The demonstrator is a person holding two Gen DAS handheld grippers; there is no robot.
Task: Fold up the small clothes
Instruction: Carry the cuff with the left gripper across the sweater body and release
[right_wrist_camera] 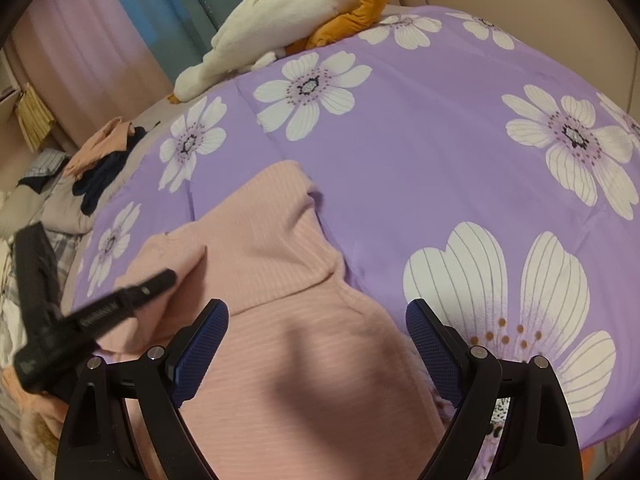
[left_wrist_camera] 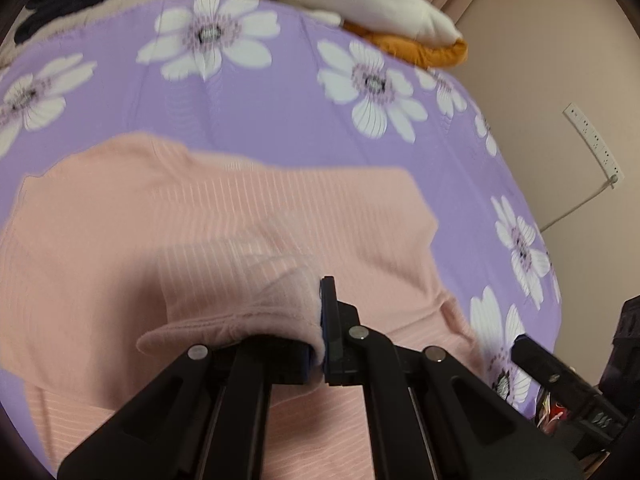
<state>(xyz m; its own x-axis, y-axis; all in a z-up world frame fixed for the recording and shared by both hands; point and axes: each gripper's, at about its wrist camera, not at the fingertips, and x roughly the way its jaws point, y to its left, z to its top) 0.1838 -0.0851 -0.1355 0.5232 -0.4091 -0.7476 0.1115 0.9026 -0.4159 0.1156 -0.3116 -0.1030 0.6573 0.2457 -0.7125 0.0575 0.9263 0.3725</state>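
Left wrist view: pink ribbed garment (left_wrist_camera: 224, 216) on purple floral bedspread (left_wrist_camera: 280, 112), one edge pinched.

Left gripper (left_wrist_camera: 320, 344) clamped on a bunched fold of the garment's hem, fingers nearly together. Right gripper (right_wrist_camera: 316, 344) spread wide above the garment's lower part, holding nothing; blue pads (right_wrist_camera: 204, 344) clear of the cloth. White-and-orange plush item (right_wrist_camera: 288, 32) at the far bed edge; dark and peach clothes pile (right_wrist_camera: 104, 160) to the left side.

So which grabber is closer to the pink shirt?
Left. The left gripper is shut on the pink shirt, pinching a fold. The right gripper hangs open just above it.
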